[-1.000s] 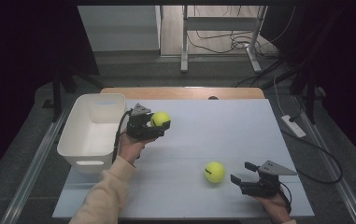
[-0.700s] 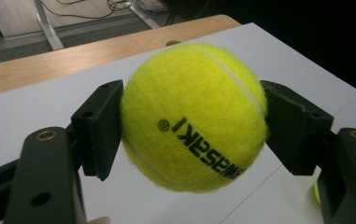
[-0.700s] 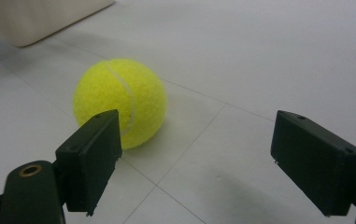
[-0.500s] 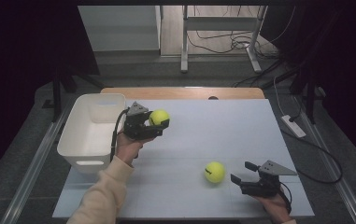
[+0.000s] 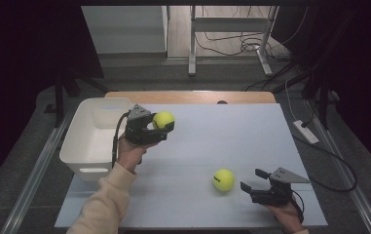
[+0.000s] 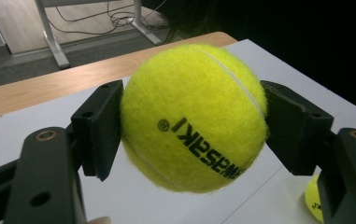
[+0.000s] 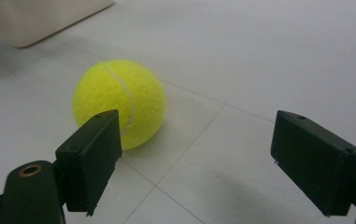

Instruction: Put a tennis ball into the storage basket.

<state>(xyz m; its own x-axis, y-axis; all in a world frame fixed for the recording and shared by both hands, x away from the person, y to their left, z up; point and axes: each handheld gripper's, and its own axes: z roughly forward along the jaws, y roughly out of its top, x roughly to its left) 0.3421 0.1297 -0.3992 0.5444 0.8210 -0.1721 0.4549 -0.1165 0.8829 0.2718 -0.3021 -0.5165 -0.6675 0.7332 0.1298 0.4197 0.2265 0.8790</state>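
My left gripper [image 5: 162, 126] is shut on a yellow tennis ball [image 5: 163, 119] and holds it above the white table, just right of the white bin [image 5: 95, 134]. Up close, that ball [image 6: 193, 116] sits squeezed between both pads, its black lettering facing me. A second tennis ball [image 5: 223, 179] lies on the table at the front right. My right gripper [image 5: 255, 180] rests low on the table just right of it, jaws wide apart. In the right gripper view this ball [image 7: 118, 103] sits ahead of the left pad, outside the gap.
The white bin stands at the table's left side, its inside bare where it shows. A wooden strip [image 5: 190, 96] runs along the table's far edge. Cables and metal stand legs [image 5: 192, 44] lie on the floor beyond.
The left gripper has risen slightly with its ball. The right gripper and the ball on the table have stayed put.
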